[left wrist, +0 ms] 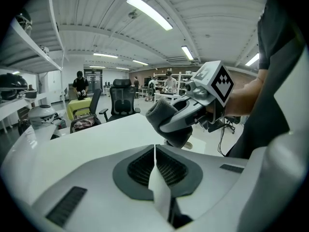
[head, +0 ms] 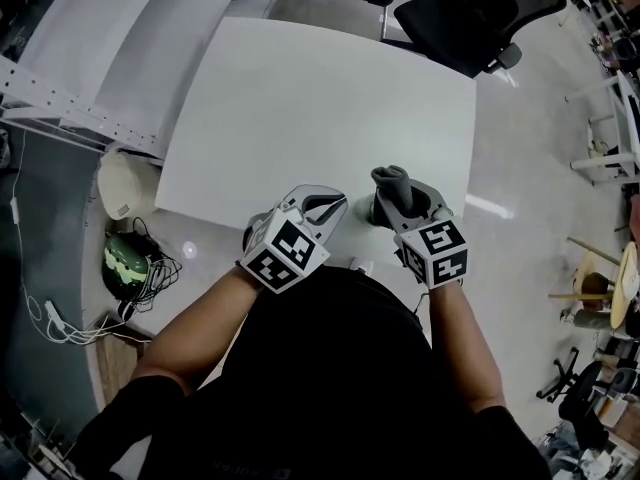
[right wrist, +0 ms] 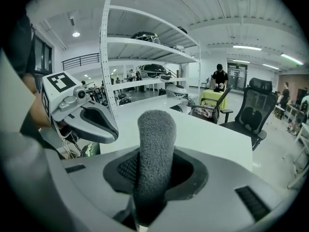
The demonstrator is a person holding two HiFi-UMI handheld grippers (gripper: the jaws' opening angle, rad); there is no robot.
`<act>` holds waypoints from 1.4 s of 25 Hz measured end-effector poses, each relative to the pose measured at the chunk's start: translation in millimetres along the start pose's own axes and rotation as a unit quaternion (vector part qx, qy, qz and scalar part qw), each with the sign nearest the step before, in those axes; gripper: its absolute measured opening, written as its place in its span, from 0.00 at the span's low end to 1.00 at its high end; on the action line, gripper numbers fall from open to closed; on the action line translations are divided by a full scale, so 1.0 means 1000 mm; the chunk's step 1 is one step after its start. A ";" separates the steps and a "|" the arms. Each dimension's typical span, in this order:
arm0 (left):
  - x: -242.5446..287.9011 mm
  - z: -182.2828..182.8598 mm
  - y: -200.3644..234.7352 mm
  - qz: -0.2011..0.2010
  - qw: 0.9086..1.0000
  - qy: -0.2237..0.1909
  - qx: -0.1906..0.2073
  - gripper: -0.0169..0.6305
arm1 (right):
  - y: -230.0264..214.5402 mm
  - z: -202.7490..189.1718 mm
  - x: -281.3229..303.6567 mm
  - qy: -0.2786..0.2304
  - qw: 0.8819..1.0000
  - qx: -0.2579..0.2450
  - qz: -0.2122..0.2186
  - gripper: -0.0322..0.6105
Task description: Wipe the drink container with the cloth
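Left tongs [head: 332, 208]: jaws pressed together. A thin white strip shows in the seam between them, and I cannot tell what it is. They point slantwise down over the near edge of the tabletop.
Right tongs [head: 400, 206]: clamped on the cloth, just right of the left tongs at the same near edge, also slanting down.
Cloth [head: 390, 180]: grey and fuzzy, bunched into a thick roll. It stands between the right tongs' jaws, with its rounded end poking out past the tips toward the tabletop's middle. A darker fold hangs below the jaws at the tabletop's near edge.
Tabletop [head: 320, 98]: white.
Marker cubes: one on each pair of tongs, black-and-white squares facing up, nearer the person than the tabletop edge.
Arms: both forearms bare, reaching from a black shirt toward the near edge of the tabletop.
Office chair [head: 470, 13]: black, beyond the far right corner of the tabletop.
Shelf [right wrist: 145, 42]: white and tiered, along the left side of the tabletop, with dark rounded things on its boards.
Cables [head: 60, 323]: white, tangled on the floor left of the tabletop's near corner.
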State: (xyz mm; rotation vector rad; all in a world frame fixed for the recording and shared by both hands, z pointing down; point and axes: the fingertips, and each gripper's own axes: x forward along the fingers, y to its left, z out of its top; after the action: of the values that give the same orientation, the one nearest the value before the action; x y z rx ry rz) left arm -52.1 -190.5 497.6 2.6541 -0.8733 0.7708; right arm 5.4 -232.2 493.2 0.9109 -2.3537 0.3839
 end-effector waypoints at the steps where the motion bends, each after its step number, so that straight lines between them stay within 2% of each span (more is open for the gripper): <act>1: 0.000 0.002 0.000 -0.001 1.000 -0.001 0.002 0.05 | -0.002 -0.001 -0.001 -0.001 1.000 0.005 -0.002 0.21; 5: 0.003 0.011 -0.003 -0.003 1.000 -0.005 0.014 0.05 | -0.010 -0.005 -0.003 -0.005 1.000 0.020 -0.008 0.22; 9: 0.006 0.014 -0.007 -0.006 1.000 -0.001 0.019 0.05 | -0.019 -0.012 -0.007 -0.015 0.998 0.067 -0.002 0.21; 15: 0.011 0.016 -0.013 -0.012 1.000 -0.001 0.021 0.05 | -0.038 -0.025 -0.010 -0.028 0.990 0.141 -0.003 0.21; 22: 0.016 0.023 -0.019 -0.009 0.999 0.004 0.033 0.05 | -0.055 -0.041 -0.015 -0.039 0.980 0.196 -0.008 0.21; 31: 0.037 0.006 -0.034 -0.026 0.995 0.045 0.086 0.06 | -0.064 -0.077 -0.020 -0.032 0.971 0.237 -0.022 0.22; 34: 0.042 -0.002 -0.038 -0.027 0.991 0.063 0.117 0.21 | -0.061 -0.087 -0.022 -0.029 0.969 0.245 -0.024 0.21; 35: 0.044 -0.004 -0.038 -0.028 0.989 0.069 0.127 0.23 | -0.061 -0.089 -0.024 -0.031 0.968 0.247 -0.025 0.21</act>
State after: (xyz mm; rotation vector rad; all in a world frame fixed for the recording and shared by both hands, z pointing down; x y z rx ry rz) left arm -0.4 -179.7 523.2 2.7844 -0.7045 1.1022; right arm 98.1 -223.7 552.7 1.2144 -2.3240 0.9623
